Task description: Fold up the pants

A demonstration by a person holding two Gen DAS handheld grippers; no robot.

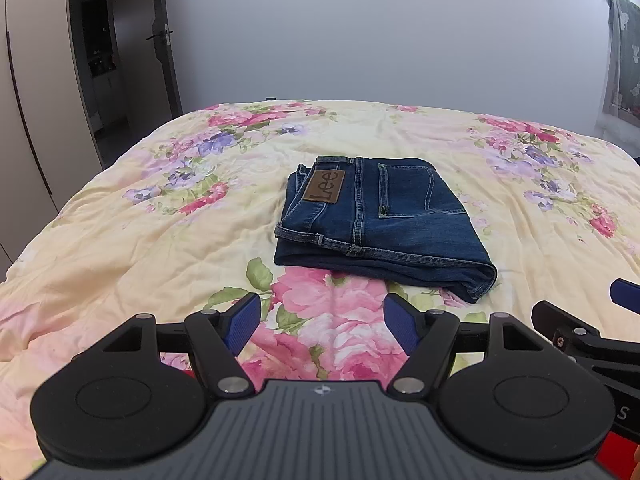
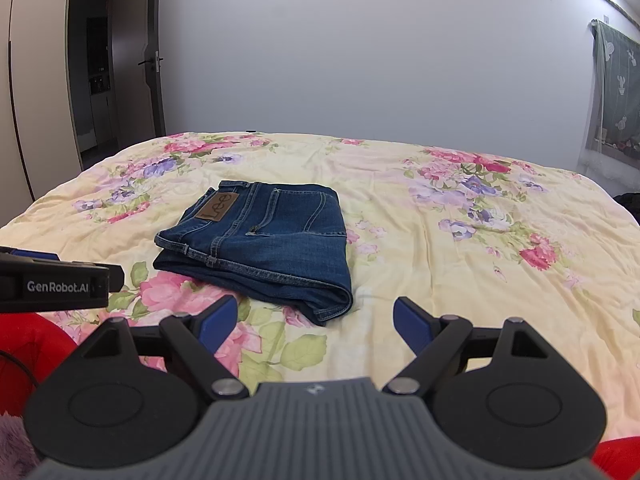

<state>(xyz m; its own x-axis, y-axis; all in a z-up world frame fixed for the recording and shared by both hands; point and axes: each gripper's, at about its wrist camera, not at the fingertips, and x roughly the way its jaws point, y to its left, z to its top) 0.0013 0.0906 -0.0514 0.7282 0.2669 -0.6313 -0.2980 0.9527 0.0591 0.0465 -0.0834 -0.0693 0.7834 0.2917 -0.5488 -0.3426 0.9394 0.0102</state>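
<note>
Pants (image 1: pixel 380 216) lie folded into a compact stack on the bed (image 1: pixel 120 240), ahead of both tools and untouched. Left tool (image 1: pixel 322 322) and right tool (image 2: pixel 314 320) hover spread wide, empty. Folding looks finished; next probably just retreat or a final smoothing.

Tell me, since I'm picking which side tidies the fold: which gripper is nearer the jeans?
Roughly equal, maybe left. The left gripper sits open just short of the jeans, facing their middle. The right gripper is open too, off their near right corner.
</note>
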